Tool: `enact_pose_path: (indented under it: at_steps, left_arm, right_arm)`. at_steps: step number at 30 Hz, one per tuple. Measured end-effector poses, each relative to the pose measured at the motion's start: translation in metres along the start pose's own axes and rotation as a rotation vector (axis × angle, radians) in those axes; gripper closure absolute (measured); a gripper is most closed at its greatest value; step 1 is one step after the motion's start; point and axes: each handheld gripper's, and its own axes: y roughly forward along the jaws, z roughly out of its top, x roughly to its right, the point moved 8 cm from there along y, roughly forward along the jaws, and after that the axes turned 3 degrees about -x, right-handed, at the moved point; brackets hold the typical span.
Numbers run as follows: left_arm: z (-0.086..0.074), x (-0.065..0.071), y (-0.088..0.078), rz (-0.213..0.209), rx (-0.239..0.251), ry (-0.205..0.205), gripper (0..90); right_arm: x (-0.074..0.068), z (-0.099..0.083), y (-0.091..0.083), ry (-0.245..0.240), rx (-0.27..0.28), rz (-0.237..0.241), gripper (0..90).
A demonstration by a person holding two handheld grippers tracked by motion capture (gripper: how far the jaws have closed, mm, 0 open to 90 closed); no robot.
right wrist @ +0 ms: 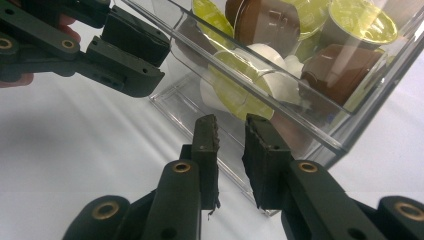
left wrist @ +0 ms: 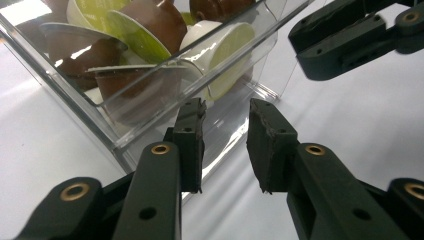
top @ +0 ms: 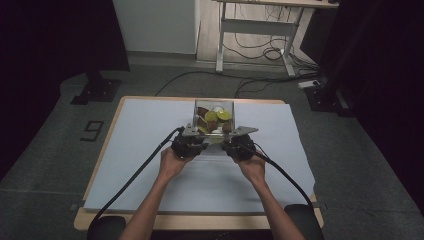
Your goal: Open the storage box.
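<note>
Seen from above, a person's two forearms reach in from the bottom edge over a bench [top: 125, 165] covered with a white sheet. The left hand [top: 172, 162] holds the left claw [top: 194, 142], which sits at the near left corner of a clear plastic box [top: 200, 107] standing at the middle of the bench, toward its far side. In the left gripper view this claw [left wrist: 225, 145] has a narrow gap between its jaws and grips nothing; the left jaw tip is right at the box's clear wall, though contact cannot be judged. The box is packed with pods [top: 214, 119], brown, white and yellow-green, lying at all angles. To the right, the right hand [top: 252, 167] holds the right claw [top: 235, 144] at the box's near right corner. In the right gripper view this claw [right wrist: 230, 160] is likewise narrowly parted and empty, its tips at the base of the box.
</note>
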Motion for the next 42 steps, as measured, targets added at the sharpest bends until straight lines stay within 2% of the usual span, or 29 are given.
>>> enact_pose_path:
  at_steps: [3,8,16,22,34,42]
  left_arm:
    - [0.001,-0.001,0.0,0.003,0.005,0.0,68.9]
    - [0.002,0.0,0.002,0.006,0.007,0.004,70.0]
    - [0.004,0.001,0.006,-0.001,0.016,0.0,71.0]
    - [0.004,0.002,0.006,-0.002,0.023,0.002,71.7]
    - [0.003,0.005,0.004,0.022,0.017,0.017,74.3]
    - [-0.001,0.009,0.0,-0.015,0.036,0.008,74.3]
  right_arm:
    - [0.001,0.001,0.003,-0.001,0.0,-0.021,76.2]
    - [0.005,0.002,0.006,0.031,0.006,-0.04,76.6]
    - [0.005,0.004,0.011,0.062,0.027,-0.002,78.4]
    - [0.002,0.006,0.013,0.067,0.032,0.012,79.2]
    - [0.0,0.005,0.011,0.04,0.037,0.014,79.3]
    - [-0.005,0.002,0.006,0.031,0.041,0.053,79.2]
